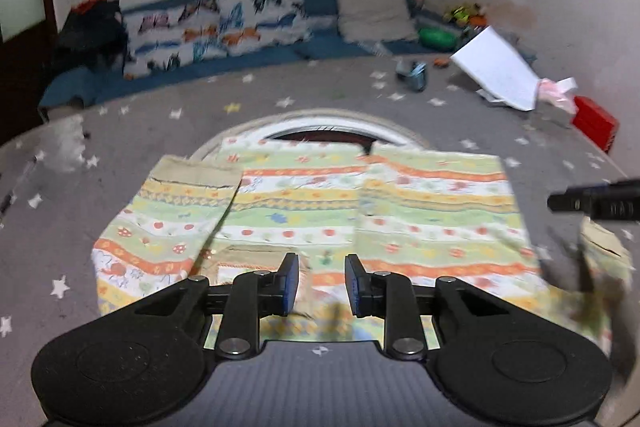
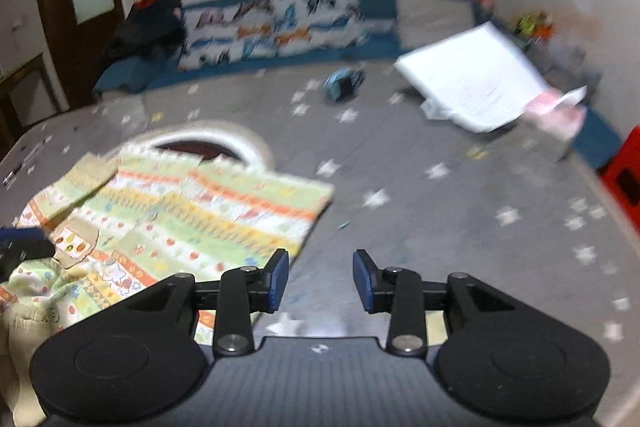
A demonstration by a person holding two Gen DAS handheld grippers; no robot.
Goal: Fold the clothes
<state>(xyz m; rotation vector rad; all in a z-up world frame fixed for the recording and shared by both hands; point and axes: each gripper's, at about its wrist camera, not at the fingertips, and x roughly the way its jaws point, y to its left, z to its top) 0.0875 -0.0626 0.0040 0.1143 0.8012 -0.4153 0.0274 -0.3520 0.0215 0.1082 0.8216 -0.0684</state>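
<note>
Left tongs (image 1: 321, 285): your pads stand apart, nothing between them; they hang over the near part of the garment (image 1: 400, 203).
Right tongs (image 2: 320, 281): apart too, empty, over bare mat (image 2: 440, 211), the garment's right edge at their 9 o'clock.
Garment: striped print shirt, spread flat on the star mat, both sleeves folded in across the body; its far edge lies over a white ring (image 1: 332, 125).
Ring: at 12 o'clock from your left tongs, partly under the cloth.
Paper (image 2: 468, 79): white sheets at 1 o'clock from your right tongs, well apart from the garment.
Red box (image 2: 624, 175): at 3 o'clock, at the mat's edge.
</note>
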